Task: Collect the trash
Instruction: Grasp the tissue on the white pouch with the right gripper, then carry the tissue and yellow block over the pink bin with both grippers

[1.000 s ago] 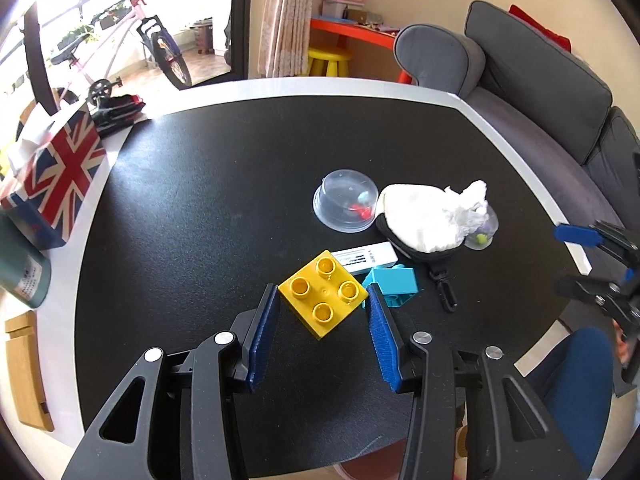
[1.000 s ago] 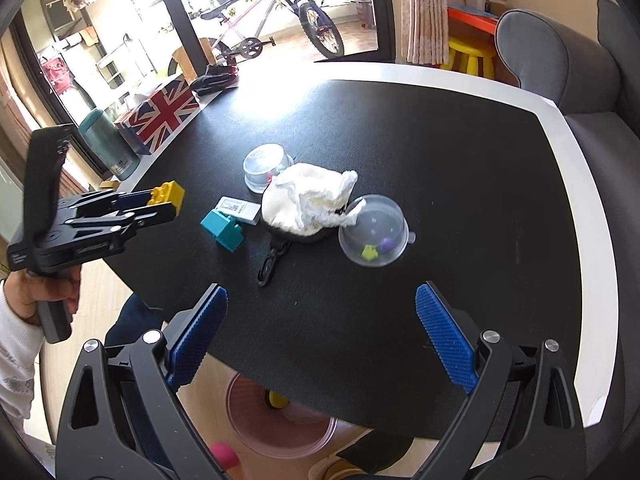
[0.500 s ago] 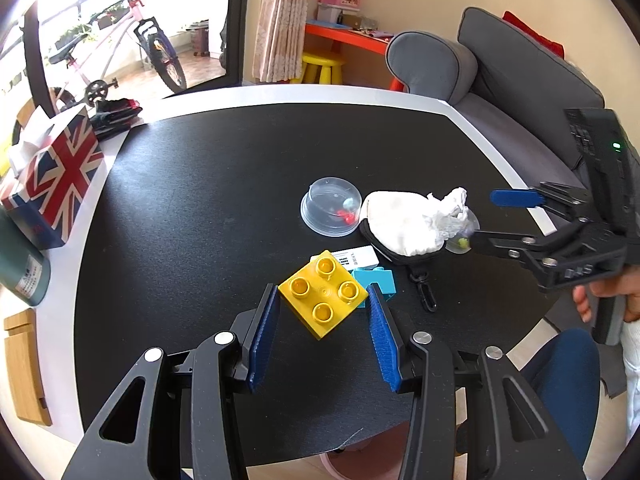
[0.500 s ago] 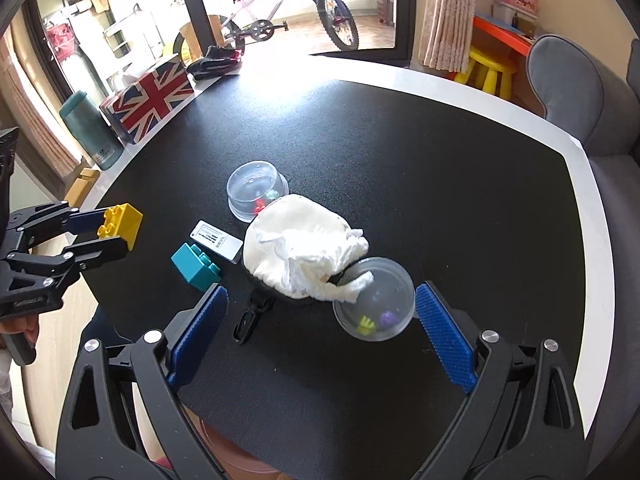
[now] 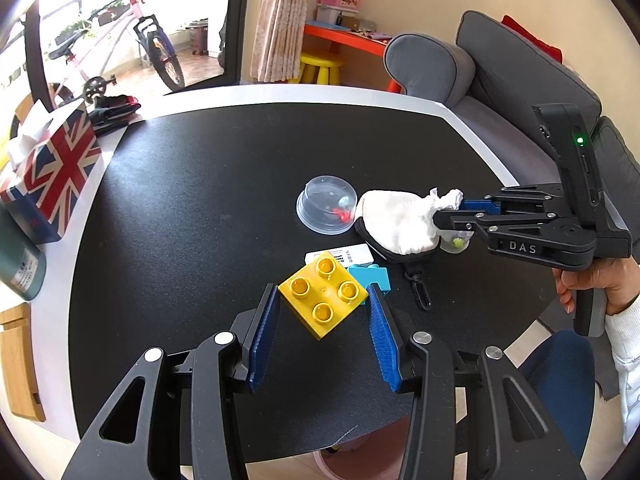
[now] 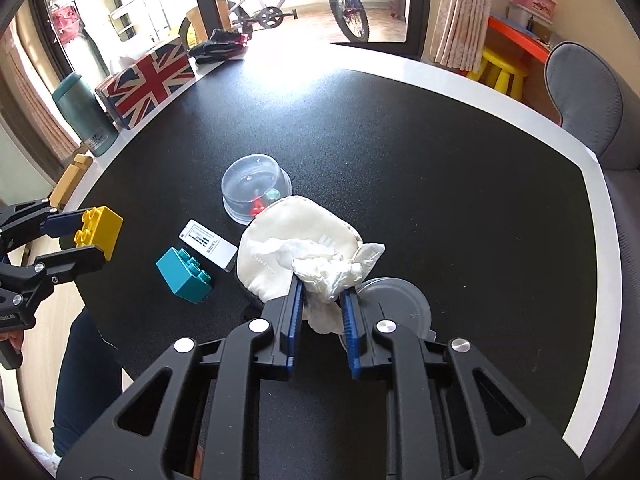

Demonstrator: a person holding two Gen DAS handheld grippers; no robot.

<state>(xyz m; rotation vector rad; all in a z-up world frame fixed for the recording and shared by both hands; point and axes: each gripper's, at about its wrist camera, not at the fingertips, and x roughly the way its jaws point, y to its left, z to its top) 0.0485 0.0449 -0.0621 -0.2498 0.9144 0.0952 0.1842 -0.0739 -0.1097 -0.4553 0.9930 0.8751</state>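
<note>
My left gripper (image 5: 322,300) is shut on a yellow toy brick (image 5: 323,294) and holds it above the table's near edge; it also shows in the right wrist view (image 6: 98,232). My right gripper (image 6: 322,294) is shut on a crumpled white tissue (image 6: 326,276) that lies on a cream cloth pouch (image 6: 280,244). In the left wrist view the right gripper (image 5: 452,210) pinches the tissue (image 5: 446,198) at the pouch's (image 5: 396,224) right end.
On the black table (image 6: 440,160) lie a teal brick (image 6: 184,274), a white label card (image 6: 208,244), a clear tub with small toys (image 6: 256,192), a clear lid (image 6: 396,300) and a black case with a clip (image 5: 416,276). A Union Jack box (image 6: 148,80) and green flask (image 6: 84,114) stand at the far left edge.
My right gripper moved forward to the tissue and shut on it. My left gripper still holds the yellow brick in about the same place.
</note>
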